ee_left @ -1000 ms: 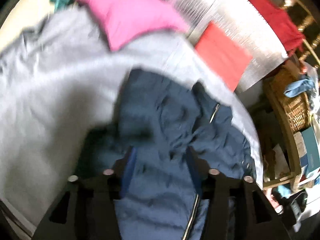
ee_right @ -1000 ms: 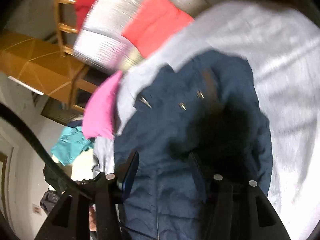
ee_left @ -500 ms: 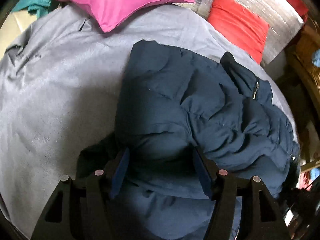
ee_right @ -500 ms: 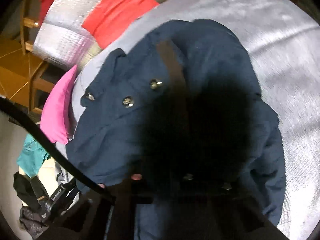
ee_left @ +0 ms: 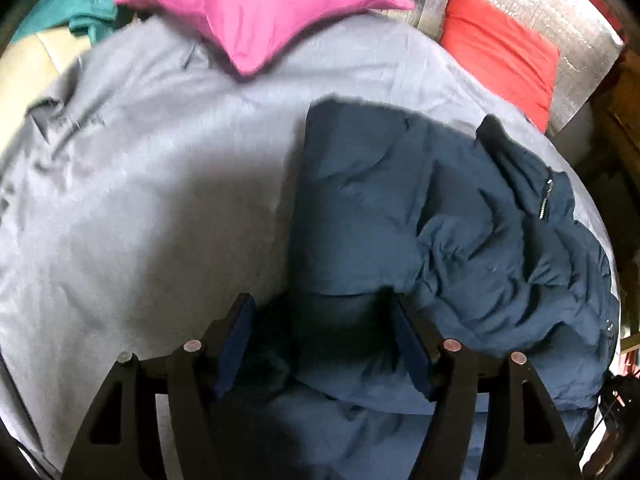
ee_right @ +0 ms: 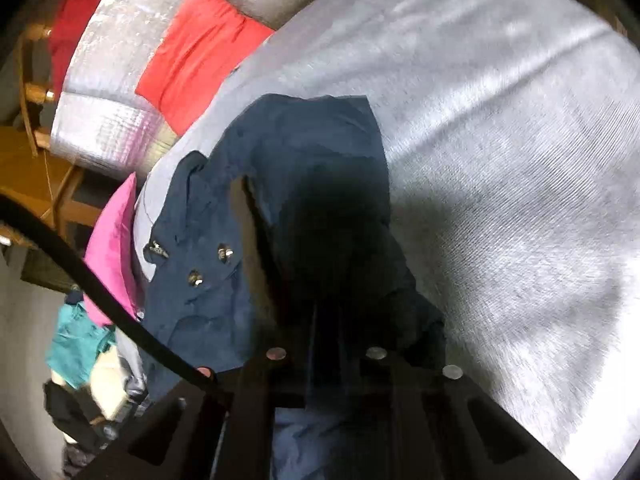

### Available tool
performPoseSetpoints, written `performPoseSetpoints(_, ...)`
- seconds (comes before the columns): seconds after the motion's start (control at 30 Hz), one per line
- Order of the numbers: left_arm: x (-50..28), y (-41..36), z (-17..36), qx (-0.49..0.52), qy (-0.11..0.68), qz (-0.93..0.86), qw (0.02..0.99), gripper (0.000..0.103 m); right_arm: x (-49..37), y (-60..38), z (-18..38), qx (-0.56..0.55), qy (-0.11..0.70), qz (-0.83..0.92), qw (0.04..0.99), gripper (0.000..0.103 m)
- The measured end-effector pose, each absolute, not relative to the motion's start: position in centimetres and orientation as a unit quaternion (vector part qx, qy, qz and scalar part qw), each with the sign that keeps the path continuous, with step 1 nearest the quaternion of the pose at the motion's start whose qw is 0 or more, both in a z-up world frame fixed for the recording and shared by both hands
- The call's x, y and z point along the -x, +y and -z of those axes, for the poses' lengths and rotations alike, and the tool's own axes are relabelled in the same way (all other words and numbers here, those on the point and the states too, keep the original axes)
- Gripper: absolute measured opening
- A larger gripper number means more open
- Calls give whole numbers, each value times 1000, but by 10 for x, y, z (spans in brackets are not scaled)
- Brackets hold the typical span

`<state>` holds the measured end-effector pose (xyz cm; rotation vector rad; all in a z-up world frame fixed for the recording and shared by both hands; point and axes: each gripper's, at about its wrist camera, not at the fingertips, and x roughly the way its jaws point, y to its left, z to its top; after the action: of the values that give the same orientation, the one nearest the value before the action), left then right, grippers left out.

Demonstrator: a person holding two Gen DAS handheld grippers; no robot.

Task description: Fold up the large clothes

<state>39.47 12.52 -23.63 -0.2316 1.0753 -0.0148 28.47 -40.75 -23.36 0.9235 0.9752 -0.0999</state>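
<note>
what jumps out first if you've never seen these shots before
A rumpled navy puffer jacket heaped on a grey bedspread dominates both views. Beyond it, a bright pink pillow and a red pillow lie at the head of the bed, the red one against a silvery panel.

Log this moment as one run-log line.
stage: folding | item: navy puffer jacket on grey bed cover | left gripper: opening, jacket between jaws | right gripper: shut on jacket

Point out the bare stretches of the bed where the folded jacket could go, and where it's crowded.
The grey bedspread lies bare between the pink pillow and the navy jacket, and again on the jacket's other side in the right wrist view. It is crowded along the head end: pink pillow, red pillow, teal clothes.
</note>
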Motion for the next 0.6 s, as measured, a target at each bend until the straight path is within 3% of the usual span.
performPoseSetpoints(0.03, -395, 127, 232, 114, 508, 8, 854, 70, -281, -410, 227, -431, 441, 40, 786, 15)
performPoseSetpoints(0.17, -392, 135, 211, 140, 466, 18, 873, 70, -266, -424, 197, -431, 364, 28, 825, 16)
performPoseSetpoints(0.2, -392, 138, 206, 142, 456, 14, 878, 71, -268, -427, 196, -431, 354, 30, 830, 27)
performPoseSetpoints(0.23, -394, 141, 203, 141, 448, 4, 883, 75, -269, -428, 197, -431, 348, 34, 832, 50)
performPoseSetpoints(0.3, -401, 145, 208, 133, 446, -22, 885, 79, -272, -432, 204, -433, 335, 47, 835, 65)
performPoseSetpoints(0.37, -409, 148, 218, 121, 459, -43, 879, 79, -280, -432, 212, -432, 353, 52, 828, 65)
performPoseSetpoints(0.5, -420, 151, 246, 118, 499, -48, 857, 79, -299, -432, 235, -430, 399, 68, 807, 50)
performPoseSetpoints(0.6, -420, 153, 241, 121, 500, -45, 857, 79, -290, -437, 228, -448, 388, 66, 803, 50)
